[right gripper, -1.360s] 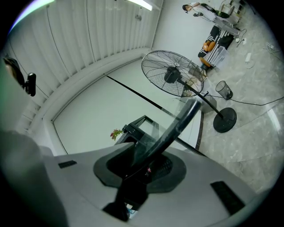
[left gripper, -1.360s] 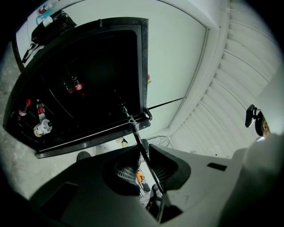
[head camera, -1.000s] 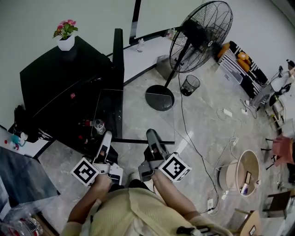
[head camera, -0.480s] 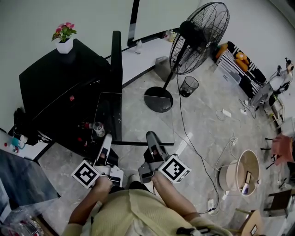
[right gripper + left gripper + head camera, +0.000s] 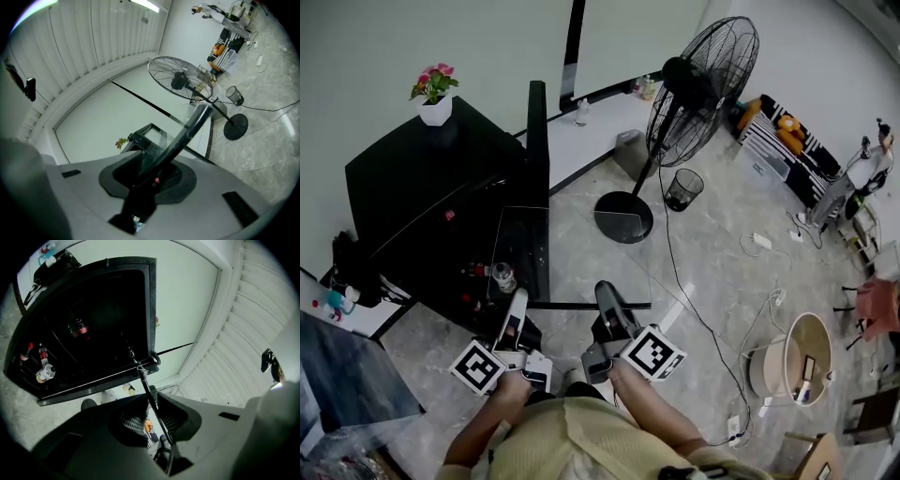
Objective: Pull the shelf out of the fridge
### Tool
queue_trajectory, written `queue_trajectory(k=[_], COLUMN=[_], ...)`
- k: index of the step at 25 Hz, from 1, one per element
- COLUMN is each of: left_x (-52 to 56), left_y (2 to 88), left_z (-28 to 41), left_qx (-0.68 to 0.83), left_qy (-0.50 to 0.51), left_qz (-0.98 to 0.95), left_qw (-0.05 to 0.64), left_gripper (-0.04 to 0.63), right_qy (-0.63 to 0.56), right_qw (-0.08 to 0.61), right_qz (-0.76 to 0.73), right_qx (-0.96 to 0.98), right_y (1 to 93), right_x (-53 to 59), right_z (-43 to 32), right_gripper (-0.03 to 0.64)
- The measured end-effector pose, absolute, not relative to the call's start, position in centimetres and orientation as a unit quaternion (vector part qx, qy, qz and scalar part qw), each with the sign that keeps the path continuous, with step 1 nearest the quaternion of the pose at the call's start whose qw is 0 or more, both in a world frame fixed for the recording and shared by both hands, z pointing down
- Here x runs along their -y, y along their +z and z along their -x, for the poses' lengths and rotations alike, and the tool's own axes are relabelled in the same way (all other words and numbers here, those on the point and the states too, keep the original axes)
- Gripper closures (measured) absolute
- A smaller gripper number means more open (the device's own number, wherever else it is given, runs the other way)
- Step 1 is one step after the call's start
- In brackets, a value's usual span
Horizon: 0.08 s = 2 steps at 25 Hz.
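Clear, glossy glass with a thin dark rim for the shelf (image 5: 591,262), clamped in both tools; glossy black on the fridge (image 5: 412,178) ahead of them; smooth matt grey plastic on the left gripper (image 5: 519,298) and right gripper (image 5: 605,289); polished, veined stone for the floor (image 5: 722,262) beneath; black metal wire on the fan (image 5: 705,84) beyond the right one.

The person wears a pale yellow top (image 5: 567,441) with short sleeves. The left gripper (image 5: 517,300) and the right gripper (image 5: 606,292) have smooth grey shells with dark, ribbed inner hollows. Each carries a white cube (image 5: 478,366) printed with black square markers.
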<state>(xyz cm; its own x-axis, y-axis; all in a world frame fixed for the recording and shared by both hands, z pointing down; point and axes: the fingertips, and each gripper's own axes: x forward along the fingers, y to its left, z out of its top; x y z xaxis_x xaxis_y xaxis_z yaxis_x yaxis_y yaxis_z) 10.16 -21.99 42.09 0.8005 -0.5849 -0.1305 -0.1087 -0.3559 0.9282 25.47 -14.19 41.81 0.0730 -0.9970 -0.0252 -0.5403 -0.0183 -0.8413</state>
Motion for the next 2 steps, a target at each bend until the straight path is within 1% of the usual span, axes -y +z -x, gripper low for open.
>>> queue_trajectory(k=[2], left_x=[21.77], left_y=[42.16], left_z=[-9.89], left_qx=[0.222], left_qy=[-0.228], left_qz=[-0.790], left_qw=[0.524], left_gripper=[0.532], right_qy=[-0.321], right_qw=[0.358], right_qz=[0.637], right_qx=[-0.603], right_y=[41.83], right_x=[14.11], right_z=[-25.23], right_gripper=[0.515])
